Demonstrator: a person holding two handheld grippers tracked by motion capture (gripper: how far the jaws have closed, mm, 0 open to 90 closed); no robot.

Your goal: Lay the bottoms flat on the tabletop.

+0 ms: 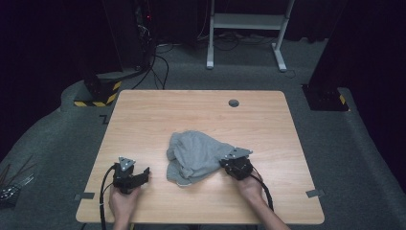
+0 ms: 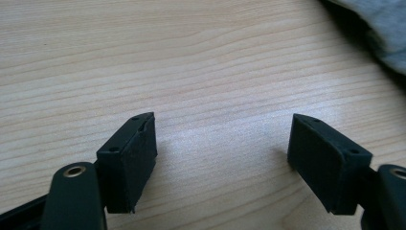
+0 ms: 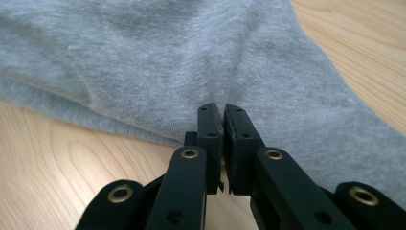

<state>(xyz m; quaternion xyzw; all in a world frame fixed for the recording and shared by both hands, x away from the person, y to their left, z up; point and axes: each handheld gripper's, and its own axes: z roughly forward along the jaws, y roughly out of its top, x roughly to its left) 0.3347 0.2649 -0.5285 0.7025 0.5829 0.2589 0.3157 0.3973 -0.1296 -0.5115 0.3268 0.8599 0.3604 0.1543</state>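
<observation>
Both grippers down at the near edge, grey cloth bunched between them

Left gripper [image 1: 143,173] sits on bare wooden table [image 1: 201,108] with jaws spread wide, holding nothing, cloth off to its right. Right gripper [image 3: 223,112] has its jaws pinched together on the edge of the crumpled grey cloth [image 1: 195,155], which lies mid-table, toward the front.

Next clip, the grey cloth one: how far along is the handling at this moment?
Early, by the look of it. Done: the right tongs have shut at the edge of the grey cloth; whether they pinch fabric can't be told. In hand: that hold at the cloth's right side. Left: the cloth lies bunched and unfolded on the table, and the left tongs are open over bare wood, beside the cloth, holding nothing.
</observation>
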